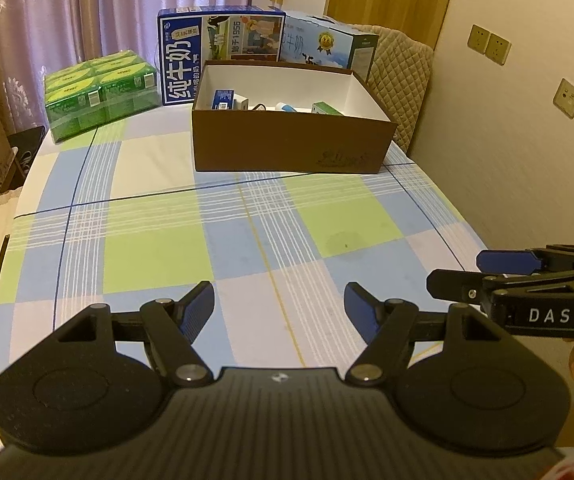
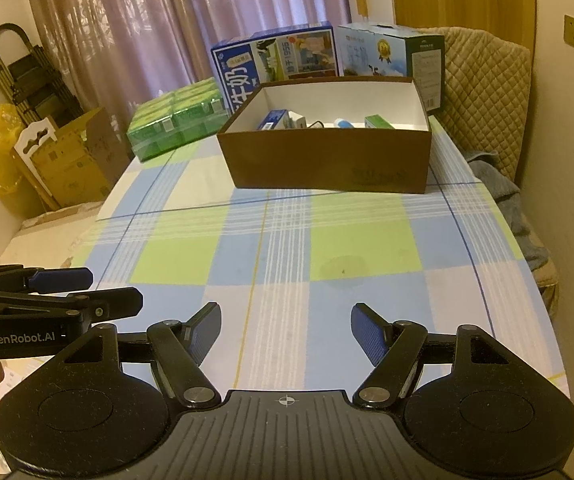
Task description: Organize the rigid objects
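Observation:
A brown cardboard box (image 1: 287,144) with a white inside stands at the far side of the checked table; it also shows in the right wrist view (image 2: 327,160). Inside lie a small blue box (image 1: 223,99), a white item (image 1: 241,101), a blue-capped item (image 1: 285,108) and a green box (image 1: 327,109). My left gripper (image 1: 279,308) is open and empty over the near table. My right gripper (image 2: 285,326) is open and empty beside it, and shows side-on at the left wrist view's right edge (image 1: 483,270).
A green shrink-wrapped pack (image 1: 99,92) sits at the far left of the table. Two milk cartons (image 1: 223,48) stand behind the brown box. A quilted chair (image 2: 483,92) stands at the right, cardboard boxes (image 2: 71,160) on the floor at the left.

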{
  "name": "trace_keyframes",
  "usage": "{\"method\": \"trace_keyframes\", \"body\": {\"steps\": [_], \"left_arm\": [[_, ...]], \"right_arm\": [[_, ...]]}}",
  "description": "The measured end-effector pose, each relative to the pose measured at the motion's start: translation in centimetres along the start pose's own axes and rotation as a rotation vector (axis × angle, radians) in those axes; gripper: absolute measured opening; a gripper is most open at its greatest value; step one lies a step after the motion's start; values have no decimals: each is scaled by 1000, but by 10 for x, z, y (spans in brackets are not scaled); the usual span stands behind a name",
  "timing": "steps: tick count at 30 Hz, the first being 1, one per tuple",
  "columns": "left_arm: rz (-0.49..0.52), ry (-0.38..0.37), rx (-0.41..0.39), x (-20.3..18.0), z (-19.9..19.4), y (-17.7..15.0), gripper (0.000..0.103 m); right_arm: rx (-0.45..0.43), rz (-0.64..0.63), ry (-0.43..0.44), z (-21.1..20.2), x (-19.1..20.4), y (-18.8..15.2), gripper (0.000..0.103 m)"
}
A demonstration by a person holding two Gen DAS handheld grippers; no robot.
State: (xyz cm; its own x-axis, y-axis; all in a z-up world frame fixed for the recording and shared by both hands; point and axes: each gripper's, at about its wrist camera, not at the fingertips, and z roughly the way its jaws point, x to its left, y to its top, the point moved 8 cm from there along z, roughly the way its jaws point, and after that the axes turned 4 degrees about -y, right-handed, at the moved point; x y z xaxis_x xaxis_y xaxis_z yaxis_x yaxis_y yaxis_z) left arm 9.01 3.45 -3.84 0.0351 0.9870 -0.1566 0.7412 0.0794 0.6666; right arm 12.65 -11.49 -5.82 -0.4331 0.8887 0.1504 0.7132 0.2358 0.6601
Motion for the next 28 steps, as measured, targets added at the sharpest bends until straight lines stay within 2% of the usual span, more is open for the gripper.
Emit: {"method": "trace_keyframes", "body": {"steps": [28], "left_arm": [[-7, -6, 17, 0, 21, 15, 69]], "right_arm": [[10, -1, -8, 12, -12, 13, 69]]}}
